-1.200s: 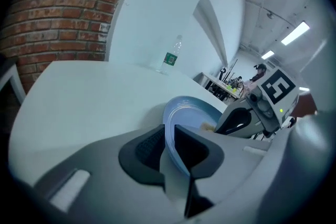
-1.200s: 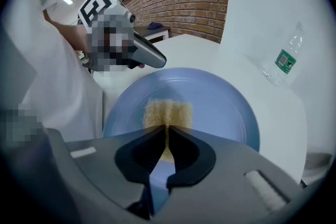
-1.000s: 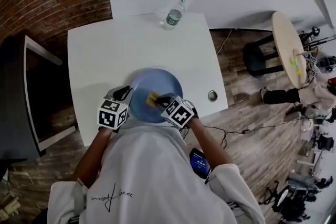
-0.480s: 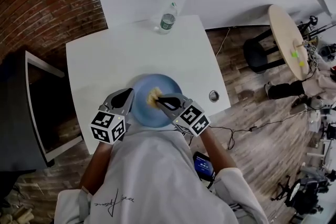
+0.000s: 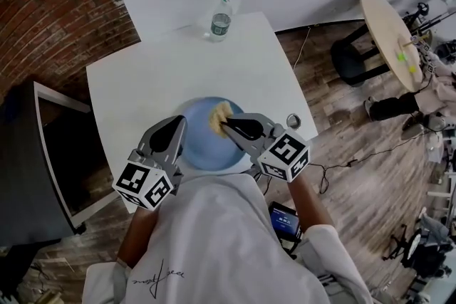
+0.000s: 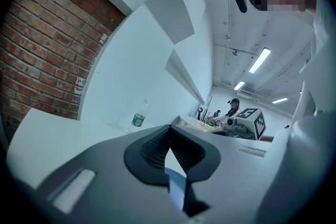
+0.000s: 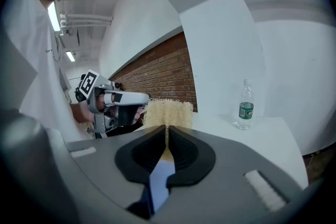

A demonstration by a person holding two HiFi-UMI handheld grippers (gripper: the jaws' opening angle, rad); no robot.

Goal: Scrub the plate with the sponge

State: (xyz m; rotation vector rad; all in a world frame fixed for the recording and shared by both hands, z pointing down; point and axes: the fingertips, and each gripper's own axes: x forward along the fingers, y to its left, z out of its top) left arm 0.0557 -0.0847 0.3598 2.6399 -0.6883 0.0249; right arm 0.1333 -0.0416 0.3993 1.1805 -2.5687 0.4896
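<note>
The blue plate (image 5: 203, 149) lies on the white table (image 5: 164, 67) near its front edge. My right gripper (image 5: 226, 126) hangs above the plate's right half, shut on the yellow sponge (image 5: 219, 116), which sticks out past its tips (image 7: 168, 112). My left gripper (image 5: 178, 123) hovers over the plate's left rim. Its jaws have closed within the last moment and nothing is between them (image 6: 169, 128). Only table and a strip of blue plate (image 6: 176, 186) show through the gap behind the pads. Each gripper points roughly level.
A clear water bottle (image 5: 220, 19) stands at the table's far edge. A round cable hole (image 5: 293, 120) sits near the table's right front corner. A dark cabinet (image 5: 35, 153) stands at the left, and a round wooden table (image 5: 388, 18) and a stool at the right.
Both grippers have risen off the plate toward the head camera and look larger. The sponge came up with the right one. The plate stays on the table.
</note>
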